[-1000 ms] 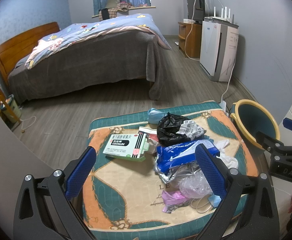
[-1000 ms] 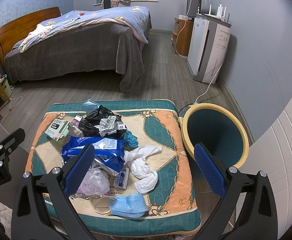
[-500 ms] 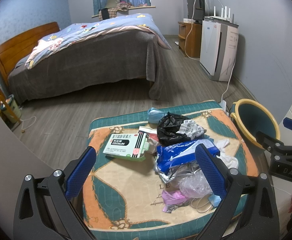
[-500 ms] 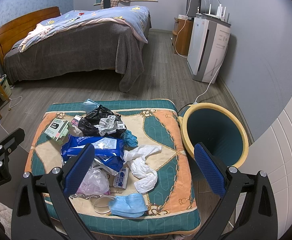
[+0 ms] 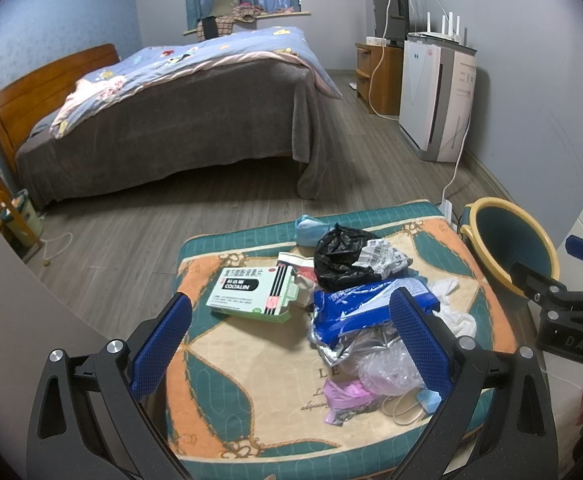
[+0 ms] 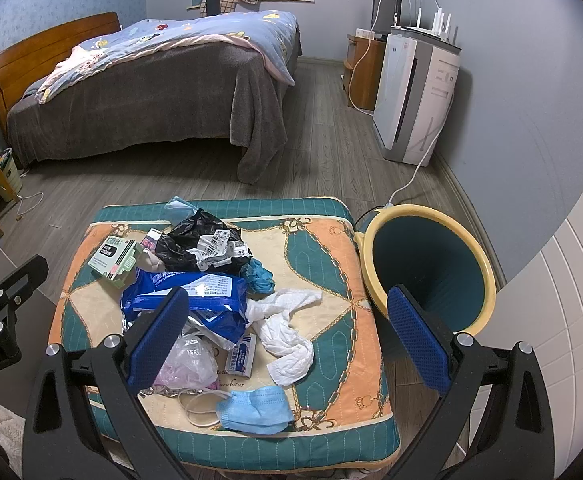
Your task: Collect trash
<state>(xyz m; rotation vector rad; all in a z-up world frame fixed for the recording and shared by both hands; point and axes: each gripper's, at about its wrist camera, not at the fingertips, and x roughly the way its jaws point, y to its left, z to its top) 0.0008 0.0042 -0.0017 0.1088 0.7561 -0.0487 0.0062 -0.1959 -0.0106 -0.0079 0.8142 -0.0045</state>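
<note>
The trash lies heaped on a patterned cushion [image 6: 323, 256], with the bin [image 6: 427, 272] standing just beside the cushion's right edge. The white tissue [image 6: 287, 320] sits nearest the bin, ahead of the right gripper [image 6: 287, 336] and between its wide-open, empty fingers, its long axis running diagonally toward the bin; I judge the right hand the nearer one for it. The left gripper [image 5: 291, 340] hovers equally wide open and empty over the cushion's left half. A blue mask [image 6: 255, 408] lies at the near edge. The green medicine box [image 5: 251, 292] reads "COLTALIN"; the cushion shows "LE" and "adipiscing"; the other gripper's body reads "DAS"
</note>
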